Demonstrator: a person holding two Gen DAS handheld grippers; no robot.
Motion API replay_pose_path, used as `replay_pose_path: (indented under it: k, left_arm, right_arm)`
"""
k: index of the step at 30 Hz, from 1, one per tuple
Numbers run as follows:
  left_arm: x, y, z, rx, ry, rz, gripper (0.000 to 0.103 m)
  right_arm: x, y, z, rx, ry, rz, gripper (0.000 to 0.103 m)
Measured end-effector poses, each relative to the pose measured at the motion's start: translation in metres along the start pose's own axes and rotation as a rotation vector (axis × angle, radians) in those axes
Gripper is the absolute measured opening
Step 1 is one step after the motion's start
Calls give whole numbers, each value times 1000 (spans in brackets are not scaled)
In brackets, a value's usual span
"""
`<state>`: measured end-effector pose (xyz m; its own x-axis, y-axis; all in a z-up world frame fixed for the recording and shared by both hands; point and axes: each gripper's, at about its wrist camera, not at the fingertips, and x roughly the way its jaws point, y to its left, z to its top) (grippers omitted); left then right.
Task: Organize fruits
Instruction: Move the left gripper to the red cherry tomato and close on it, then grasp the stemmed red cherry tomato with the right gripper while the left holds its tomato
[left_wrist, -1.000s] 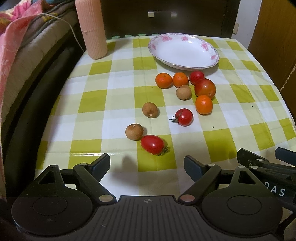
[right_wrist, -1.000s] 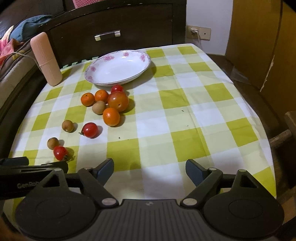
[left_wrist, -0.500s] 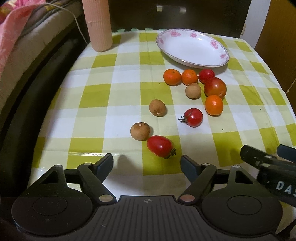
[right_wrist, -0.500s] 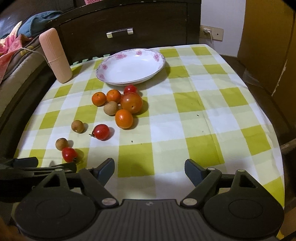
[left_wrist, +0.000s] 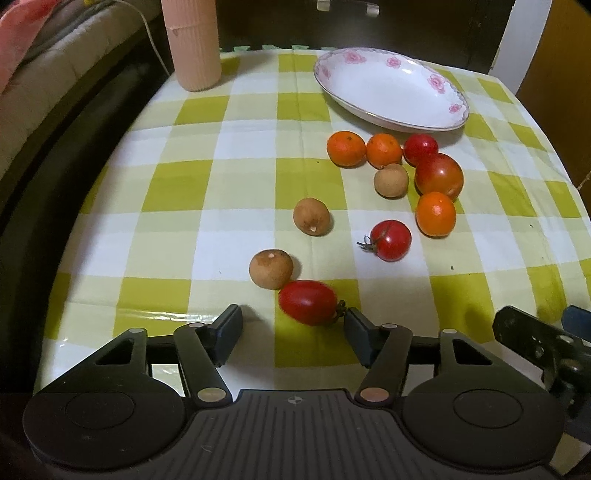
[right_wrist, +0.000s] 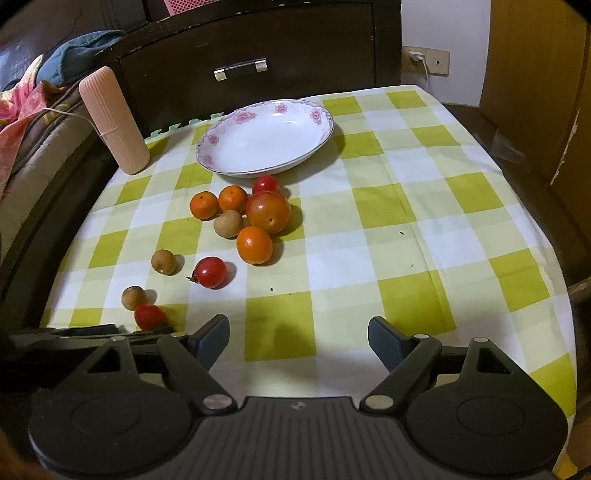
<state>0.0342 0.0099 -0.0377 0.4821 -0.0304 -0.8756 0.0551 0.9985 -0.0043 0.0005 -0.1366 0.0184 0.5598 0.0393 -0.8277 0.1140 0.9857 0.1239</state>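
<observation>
An oblong red tomato (left_wrist: 308, 302) lies on the checked cloth between the fingertips of my left gripper (left_wrist: 291, 321). Its jaws are closing: the right tip is at the tomato's stem end and the left tip stands apart from it. A brown longan (left_wrist: 270, 268) touches the tomato's far side. Further on lie two more longans, three small oranges (left_wrist: 436, 214) and three tomatoes (left_wrist: 391, 240), in front of an empty white flowered plate (left_wrist: 388, 88). My right gripper (right_wrist: 299, 332) hovers open over bare cloth, nothing between its fingers. In its view the same tomato (right_wrist: 149, 316) shows at the lower left.
A pink ribbed cylinder (left_wrist: 192, 44) stands at the table's back left corner. A dark drawer cabinet (right_wrist: 240, 70) backs the table, with bedding off the left edge. The right half of the cloth (right_wrist: 424, 221) holds no fruit. My right gripper's tip (left_wrist: 546, 347) shows in the left wrist view.
My left gripper has come forward and down onto the oblong tomato, and its jaws have narrowed around it. The right gripper has stayed open and hardly shifted.
</observation>
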Motion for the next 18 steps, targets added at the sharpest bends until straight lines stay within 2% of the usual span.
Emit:
replay_pose_path:
  k: [2,8,18]
  left_arm:
    - [0,0,0,1,-5,9,60]
    - [-1,5,2,-7,-13,1,49]
    - [-5,8,-5,14,-9,-17,45]
  right_arm:
    - [0,0,0,3,1,6,80]
    - [-2,-1,-1,10,5,27,78]
    - [0,0,-2,2,33,69,64]
